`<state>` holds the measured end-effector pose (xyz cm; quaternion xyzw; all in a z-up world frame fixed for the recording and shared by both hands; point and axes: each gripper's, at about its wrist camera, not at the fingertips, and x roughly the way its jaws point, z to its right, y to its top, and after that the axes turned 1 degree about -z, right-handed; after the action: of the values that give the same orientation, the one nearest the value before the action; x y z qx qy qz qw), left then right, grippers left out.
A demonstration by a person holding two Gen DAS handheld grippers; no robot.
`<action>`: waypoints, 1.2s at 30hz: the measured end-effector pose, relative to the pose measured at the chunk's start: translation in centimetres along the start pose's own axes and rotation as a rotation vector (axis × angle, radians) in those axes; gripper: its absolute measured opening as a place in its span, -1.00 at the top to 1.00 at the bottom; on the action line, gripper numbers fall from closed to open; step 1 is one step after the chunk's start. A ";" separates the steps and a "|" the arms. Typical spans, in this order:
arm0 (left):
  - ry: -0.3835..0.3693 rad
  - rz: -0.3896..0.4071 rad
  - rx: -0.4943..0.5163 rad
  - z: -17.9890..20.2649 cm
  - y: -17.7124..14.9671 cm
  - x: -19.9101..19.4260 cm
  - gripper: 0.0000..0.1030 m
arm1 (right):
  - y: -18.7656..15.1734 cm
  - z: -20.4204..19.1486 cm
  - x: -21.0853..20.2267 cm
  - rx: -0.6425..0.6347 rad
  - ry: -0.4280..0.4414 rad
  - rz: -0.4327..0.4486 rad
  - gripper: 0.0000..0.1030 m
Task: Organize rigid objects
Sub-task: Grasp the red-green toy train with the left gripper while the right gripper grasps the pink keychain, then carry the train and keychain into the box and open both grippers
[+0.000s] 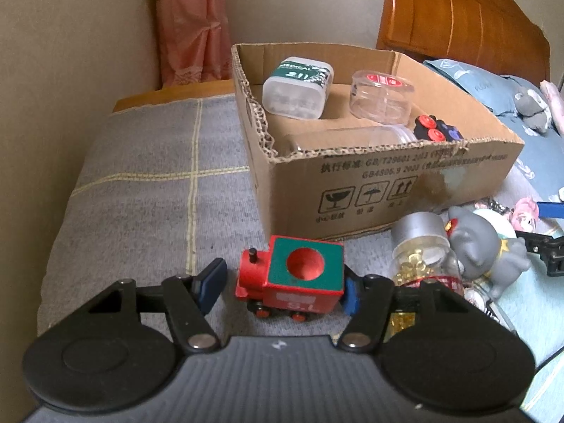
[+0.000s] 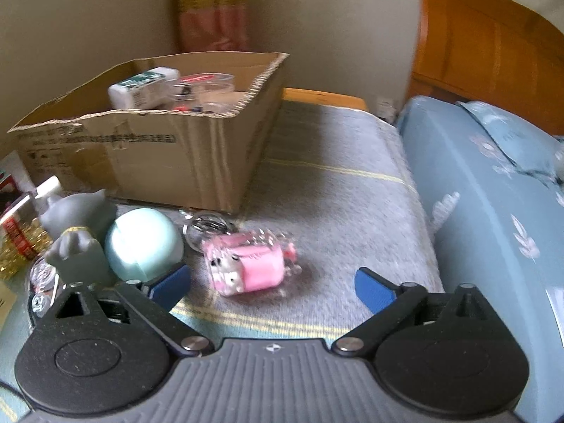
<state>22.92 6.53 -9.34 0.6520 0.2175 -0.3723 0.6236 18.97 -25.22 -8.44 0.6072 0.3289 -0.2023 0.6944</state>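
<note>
The left hand-held gripper brackets the toy train on the bed; only its right pad touches. The right hand-held gripper stands open around the pink keychain.

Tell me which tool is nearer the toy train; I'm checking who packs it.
Left. The left tool straddles the toy train, one pad touching. The right tool sits open before a pink keychain; no train in its view.

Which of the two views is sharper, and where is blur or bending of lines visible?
Left wrist view: sharp, the toy train is crisp, the cardboard box bulges from the fisheye. Right wrist view: blurred, the pink keychain toy is smeared and the box print unreadable.
</note>
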 end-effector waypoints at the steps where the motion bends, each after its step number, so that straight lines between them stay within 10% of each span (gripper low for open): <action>1: -0.001 0.000 -0.002 0.0 0.0 0.0 -0.23 | 0.2 0.0 0.1 -0.022 0.016 -0.001 -0.79; 9: -0.002 -0.019 -0.021 -0.4 0.2 -0.2 -0.08 | 1.6 -0.1 -0.3 -0.104 0.091 -0.042 -0.10; 36: -0.089 -0.078 0.262 3.0 3.6 -8.1 -0.07 | 4.2 0.1 -8.3 -0.198 0.119 -0.064 -0.09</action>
<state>19.90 4.65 -0.66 0.7017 0.1641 -0.4501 0.5273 15.97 -25.55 0.39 0.5357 0.4071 -0.1546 0.7235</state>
